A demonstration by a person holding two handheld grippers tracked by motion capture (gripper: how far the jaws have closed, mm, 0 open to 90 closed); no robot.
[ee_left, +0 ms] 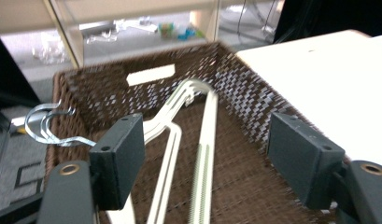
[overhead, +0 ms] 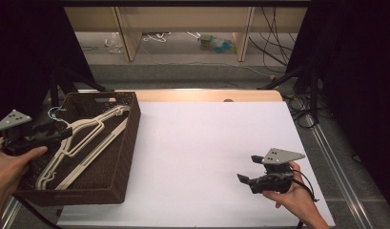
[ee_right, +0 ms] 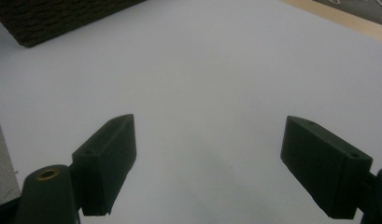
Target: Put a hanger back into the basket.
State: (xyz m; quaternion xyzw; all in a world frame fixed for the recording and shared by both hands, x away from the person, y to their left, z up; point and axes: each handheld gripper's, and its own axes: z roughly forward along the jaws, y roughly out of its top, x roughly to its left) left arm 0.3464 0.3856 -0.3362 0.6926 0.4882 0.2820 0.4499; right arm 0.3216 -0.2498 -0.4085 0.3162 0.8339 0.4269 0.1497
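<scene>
hangers [overhead: 83, 140]: in basket [overhead: 128, 143], long axis 7-to-1 o'clock
nearer: left gripper [overhead: 64, 134], jaws spread, empty
right gripper [overhead: 247, 169]: jaws spread over tabletop [overhead: 207, 152]

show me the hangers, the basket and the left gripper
hangers [overhead: 83, 143], high view, on the cream arms
basket [overhead: 128, 143], high view, on its right wall
left gripper [ee_left: 205, 154], left gripper view, midway between its open fingers

Cream hangers [overhead: 83, 140] with metal hooks lie flat, stacked, inside the brown woven basket [overhead: 123, 157].
</scene>
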